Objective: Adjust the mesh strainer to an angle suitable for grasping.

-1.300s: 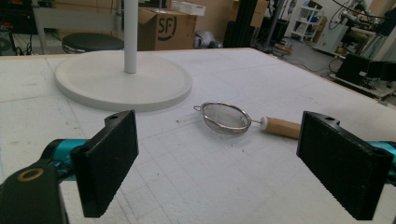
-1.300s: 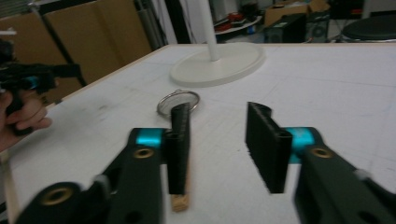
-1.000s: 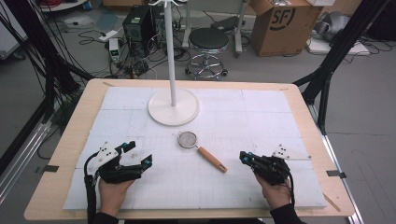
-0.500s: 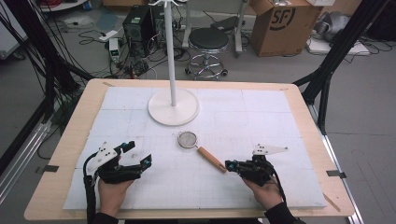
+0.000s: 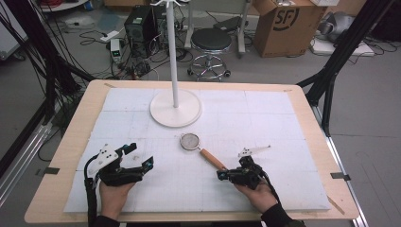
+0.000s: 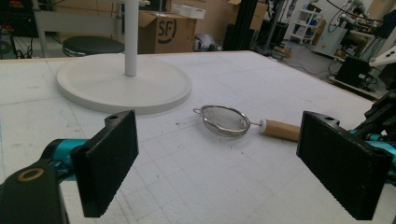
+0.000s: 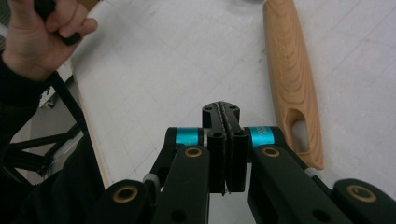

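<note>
Wooden and pale, the handle of the small wire-mesh strainer with a round steel rim [image 5: 202, 149] was laid flat on the white gridded sheet covering the light plywood bench [image 5: 71, 156], its bowl turned toward the white round-based pole stand [image 5: 175, 108] and its slotted handle end left pointing at the person's right side, a placement judged to offer that end for a pick-up from the near edge. The right tongs [image 5: 220, 176] were held low over the sheet just beside the handle's slotted end [image 7: 299, 135], apart from it as far as could be told, with both black jaws pressed together and nothing between them; a grasp was judged to call for the jaws to be spread first. The right hand [image 5: 257, 194] was seen stretched forward from the near edge, wrist angled inward so that the tongs were aimed leftward toward the handle. The left tongs [image 5: 142, 158] were kept well apart from the strainer, near the left front of the sheet, jaws spread wide and empty, the strainer being framed between them at a distance in the left gripper view [image 6: 224, 122]. The left hand [image 5: 116, 196] was rested low, pointing forward and slightly inward.
</note>
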A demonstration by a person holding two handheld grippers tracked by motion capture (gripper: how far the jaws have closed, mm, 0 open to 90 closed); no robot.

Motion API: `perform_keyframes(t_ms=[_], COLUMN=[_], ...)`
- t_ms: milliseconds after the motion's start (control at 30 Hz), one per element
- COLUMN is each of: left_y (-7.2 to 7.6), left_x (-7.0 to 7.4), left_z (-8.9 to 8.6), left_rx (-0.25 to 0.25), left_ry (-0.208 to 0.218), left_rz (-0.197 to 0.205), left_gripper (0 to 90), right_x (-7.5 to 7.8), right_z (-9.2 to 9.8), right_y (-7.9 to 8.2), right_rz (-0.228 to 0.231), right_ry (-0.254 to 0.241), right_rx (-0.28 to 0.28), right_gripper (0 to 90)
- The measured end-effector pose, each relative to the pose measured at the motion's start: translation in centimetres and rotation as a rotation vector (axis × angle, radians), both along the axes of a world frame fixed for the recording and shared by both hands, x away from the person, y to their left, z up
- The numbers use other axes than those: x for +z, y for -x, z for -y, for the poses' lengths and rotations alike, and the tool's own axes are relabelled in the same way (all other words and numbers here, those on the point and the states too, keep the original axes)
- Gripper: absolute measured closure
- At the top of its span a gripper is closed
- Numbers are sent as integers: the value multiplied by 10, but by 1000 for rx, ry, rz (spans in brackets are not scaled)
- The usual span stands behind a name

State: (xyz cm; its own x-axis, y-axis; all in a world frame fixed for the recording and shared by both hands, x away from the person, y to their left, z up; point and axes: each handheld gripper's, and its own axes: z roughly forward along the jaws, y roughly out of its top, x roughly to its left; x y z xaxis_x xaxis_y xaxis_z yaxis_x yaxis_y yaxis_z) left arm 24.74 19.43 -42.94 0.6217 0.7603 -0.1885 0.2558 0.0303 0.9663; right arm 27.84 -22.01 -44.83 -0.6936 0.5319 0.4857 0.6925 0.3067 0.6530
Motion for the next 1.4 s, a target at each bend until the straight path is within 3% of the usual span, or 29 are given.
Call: perform_keyframes(t_ms=[200,400,667,900,1033,1300,1400], left_y=[0,0,0,0,0,0,0], left_x=[0,0,0,0,0,0,0], left_z=[0,-1,0,1,2,1,2], left_rx=[-1,-1,-3,-9,-10,-8,-12], left_ry=[3,6,9,4,6,7,8], left_rz=[-4,-2,-4,-4,-5,-5,-8], left_gripper=[132,133,133,134,134,134,134], right_x=[-7,-8,-7,-8,-7,-9,-7], right_z=[-6,-2,8,11,14,23,24], right_y=[-3,-8,-17,-23,-29,-38,-42], right_rz=[-25,-51,-48,-58,-57,-82,-70], right_ry=[87,85,94,85,93,67,91], right_rx=[-3,-34,-92,-94,-123,-175,-184], right_gripper=[900,900,900,900,900,900,900])
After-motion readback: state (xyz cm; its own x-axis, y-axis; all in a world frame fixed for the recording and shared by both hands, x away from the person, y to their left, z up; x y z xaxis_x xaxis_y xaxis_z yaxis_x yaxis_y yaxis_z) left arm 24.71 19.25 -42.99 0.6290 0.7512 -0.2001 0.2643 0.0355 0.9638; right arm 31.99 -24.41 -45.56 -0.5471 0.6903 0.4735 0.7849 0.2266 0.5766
